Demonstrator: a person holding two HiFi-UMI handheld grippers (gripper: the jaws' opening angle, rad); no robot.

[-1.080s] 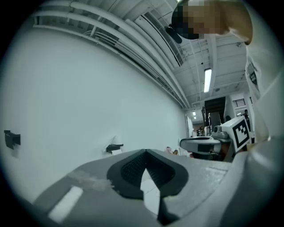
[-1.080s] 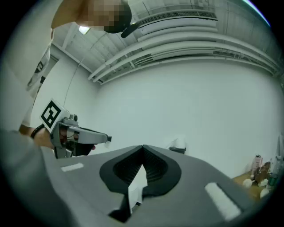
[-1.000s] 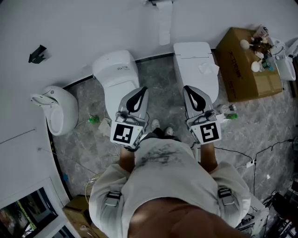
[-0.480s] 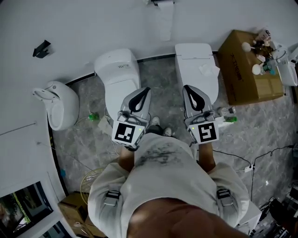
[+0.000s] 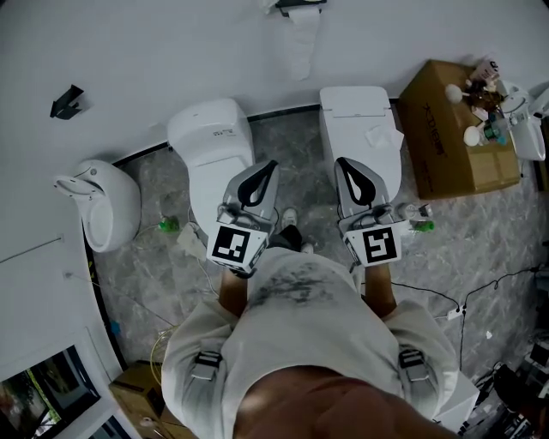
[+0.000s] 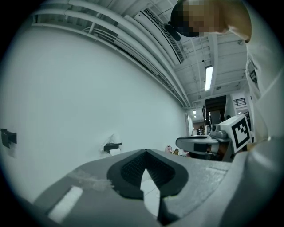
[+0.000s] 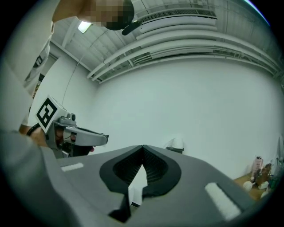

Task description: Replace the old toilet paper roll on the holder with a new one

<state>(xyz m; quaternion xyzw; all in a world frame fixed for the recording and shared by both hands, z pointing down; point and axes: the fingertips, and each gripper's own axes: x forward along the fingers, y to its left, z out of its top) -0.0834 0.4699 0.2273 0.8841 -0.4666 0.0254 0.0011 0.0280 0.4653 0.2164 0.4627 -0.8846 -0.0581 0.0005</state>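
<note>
Two grippers sit side by side at centre frame in the head view, both level and pointed toward the white wall. Left gripper [image 5: 267, 164]: jaws closed tip to tip, nothing between them. Right gripper [image 5: 341, 160]: same, jaws together, nothing held. Toilet paper holder [image 5: 294, 4] is on the wall at top centre, well apart from both grippers. It carries a paper roll [image 5: 301, 39] with a strip hanging down. Beneath the grippers stand a left toilet [image 5: 210, 137] and a right toilet [image 5: 358, 116]. Cardboard box [image 5: 446, 129] sits at upper right.
</note>
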